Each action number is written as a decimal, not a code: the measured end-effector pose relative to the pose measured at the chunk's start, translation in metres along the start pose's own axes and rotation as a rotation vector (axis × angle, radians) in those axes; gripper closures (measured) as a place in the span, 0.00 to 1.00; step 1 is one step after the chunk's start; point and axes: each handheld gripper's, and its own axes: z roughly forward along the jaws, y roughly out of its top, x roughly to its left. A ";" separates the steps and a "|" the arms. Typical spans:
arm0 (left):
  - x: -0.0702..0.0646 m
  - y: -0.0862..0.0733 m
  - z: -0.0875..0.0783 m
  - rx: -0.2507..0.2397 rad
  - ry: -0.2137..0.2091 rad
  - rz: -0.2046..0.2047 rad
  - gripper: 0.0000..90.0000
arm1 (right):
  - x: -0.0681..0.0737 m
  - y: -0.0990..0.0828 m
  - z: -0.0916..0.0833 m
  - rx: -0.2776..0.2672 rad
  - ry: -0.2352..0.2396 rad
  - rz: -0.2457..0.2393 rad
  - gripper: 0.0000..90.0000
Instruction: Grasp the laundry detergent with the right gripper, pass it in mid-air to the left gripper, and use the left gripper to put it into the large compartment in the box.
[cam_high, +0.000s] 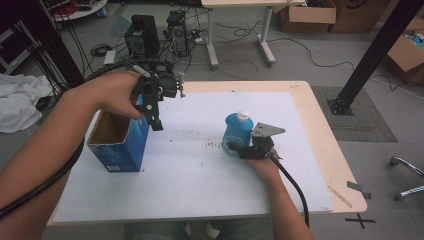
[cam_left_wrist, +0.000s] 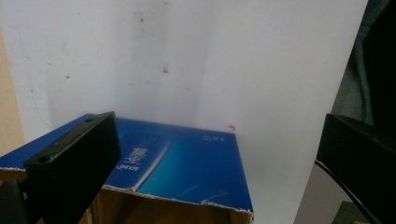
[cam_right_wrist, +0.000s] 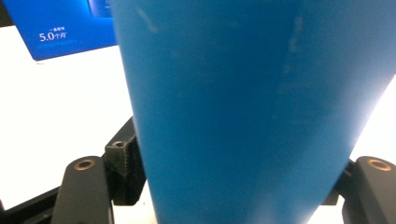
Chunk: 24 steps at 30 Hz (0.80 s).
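Observation:
A blue bottle (cam_high: 235, 131) with a white cap (cam_high: 243, 116) stands upright right of the table's middle. My right gripper (cam_high: 239, 150) comes at it from the near side and is shut on its lower body. In the right gripper view the bottle (cam_right_wrist: 252, 93) sits between the jaws of the right gripper (cam_right_wrist: 233, 191), with a pad (cam_right_wrist: 123, 172) against each side. An open-topped blue carton (cam_high: 120, 145) stands at the left. My left gripper (cam_high: 159, 112) hangs open just above the carton's right rim. In the left gripper view the carton (cam_left_wrist: 187, 163) lies below the wide-apart jaws of the left gripper (cam_left_wrist: 212, 147), which hold nothing.
A white sheet (cam_high: 200, 185) covers the wooden table (cam_high: 320, 130). The carton (cam_right_wrist: 60, 28) shows beyond the bottle in the right gripper view. Cables, computer towers (cam_high: 142, 35) and cardboard boxes (cam_high: 307, 15) lie on the floor past the far edge. A black post (cam_high: 370, 55) stands at the right.

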 end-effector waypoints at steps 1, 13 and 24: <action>0.000 0.000 0.000 0.000 -0.001 0.001 0.00 | 0.000 0.000 0.000 0.001 0.001 0.001 0.34; 0.000 0.002 0.002 0.003 -0.003 0.005 0.00 | 0.001 -0.001 -0.002 -0.011 -0.009 -0.009 0.43; 0.000 0.001 0.002 0.002 -0.001 0.005 0.00 | 0.002 0.000 -0.003 -0.020 -0.006 -0.013 0.47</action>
